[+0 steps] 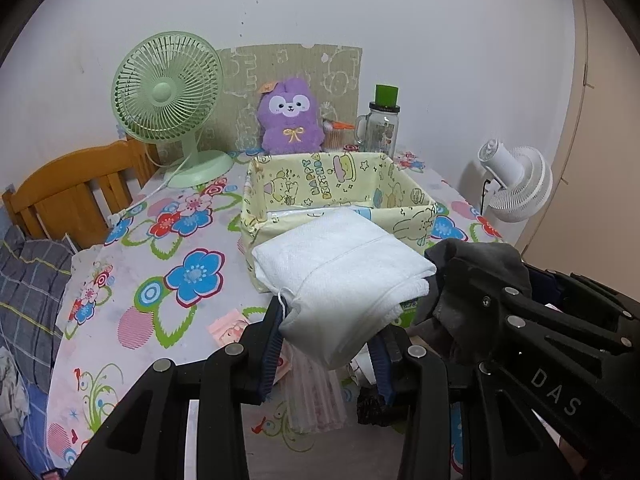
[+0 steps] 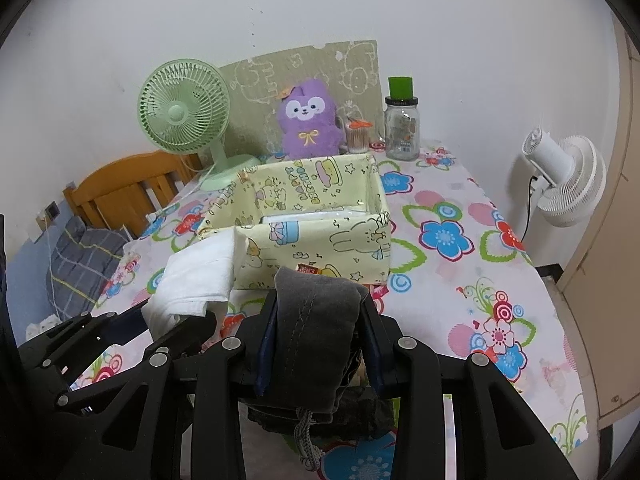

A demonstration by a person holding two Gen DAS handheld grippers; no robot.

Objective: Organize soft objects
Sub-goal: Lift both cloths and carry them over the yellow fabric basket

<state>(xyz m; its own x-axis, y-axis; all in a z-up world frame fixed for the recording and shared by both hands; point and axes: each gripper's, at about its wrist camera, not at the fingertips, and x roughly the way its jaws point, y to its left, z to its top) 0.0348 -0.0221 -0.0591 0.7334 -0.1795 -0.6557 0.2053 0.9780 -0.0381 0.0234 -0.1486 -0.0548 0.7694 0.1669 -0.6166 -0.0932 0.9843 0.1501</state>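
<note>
- The left gripper (image 1: pixel 326 336) is seen closed on a folded white towel (image 1: pixel 340 268), which is held above the table, its far edge over the near left corner of the yellow fabric box (image 1: pixel 340 184).
- The right gripper (image 2: pixel 318 320) is seen clamped on a grey garment (image 2: pixel 316 320), held just near of the box; a drawstring hangs below.
- A flat white item is noted inside the box.
- A purple plush (image 2: pixel 308 120), green fan (image 2: pixel 184 108) and glass jar (image 2: pixel 402 126) are recorded on the floral tablecloth (image 2: pixel 460 288) beyond.
</note>
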